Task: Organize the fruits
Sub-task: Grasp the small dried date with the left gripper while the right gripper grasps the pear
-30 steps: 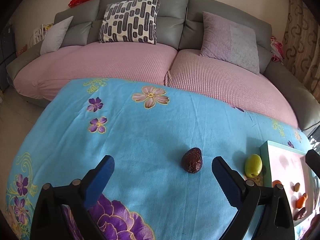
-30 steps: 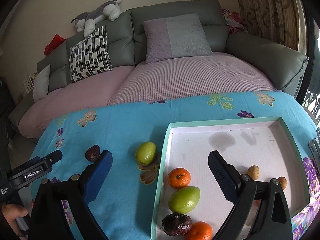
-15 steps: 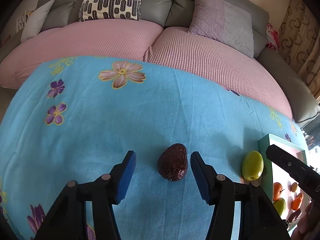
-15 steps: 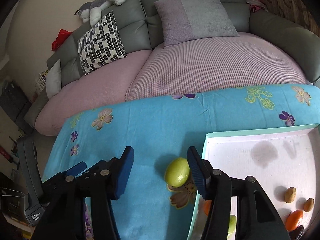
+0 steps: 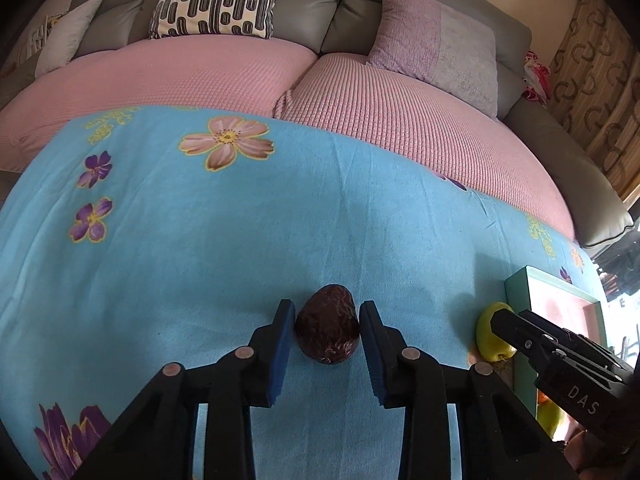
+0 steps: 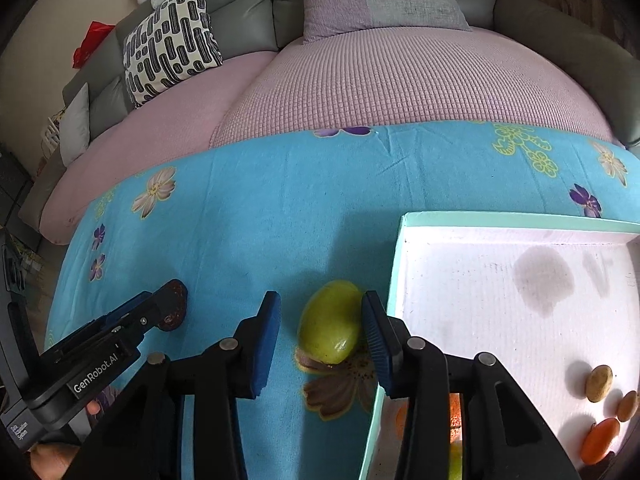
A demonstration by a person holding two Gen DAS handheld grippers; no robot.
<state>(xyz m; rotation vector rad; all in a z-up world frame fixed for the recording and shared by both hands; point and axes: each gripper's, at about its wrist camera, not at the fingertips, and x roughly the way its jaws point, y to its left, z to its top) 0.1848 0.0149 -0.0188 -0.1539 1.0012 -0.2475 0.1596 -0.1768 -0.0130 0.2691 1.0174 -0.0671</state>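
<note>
A dark wrinkled fruit (image 5: 327, 324) lies on the blue flowered cloth (image 5: 240, 240). My left gripper (image 5: 327, 334) is shut on it, one blue pad against each side. In the right wrist view that fruit (image 6: 178, 312) shows partly behind the left gripper's fingers (image 6: 160, 304). A green fruit (image 6: 330, 322) rests just left of the mint-rimmed tray (image 6: 400, 264). My right gripper (image 6: 322, 332) straddles it with jaws closing; the right pad is at its side and a gap remains at the left pad. From the left wrist, the green fruit (image 5: 490, 340) sits partly behind a right finger (image 5: 508, 322).
The tray's white floor holds several fruits at its near right: an orange one (image 6: 600, 438) and small brown ones (image 6: 599, 382). Its rim (image 5: 516, 284) stands beside the right gripper. A pink-covered grey sofa (image 5: 200, 76) with cushions lies beyond the cloth. A hand (image 6: 52, 458) shows at lower left.
Both grippers came down and narrowed. The left closed onto the dark fruit. The right swung left from over the tray to straddle the green fruit.
</note>
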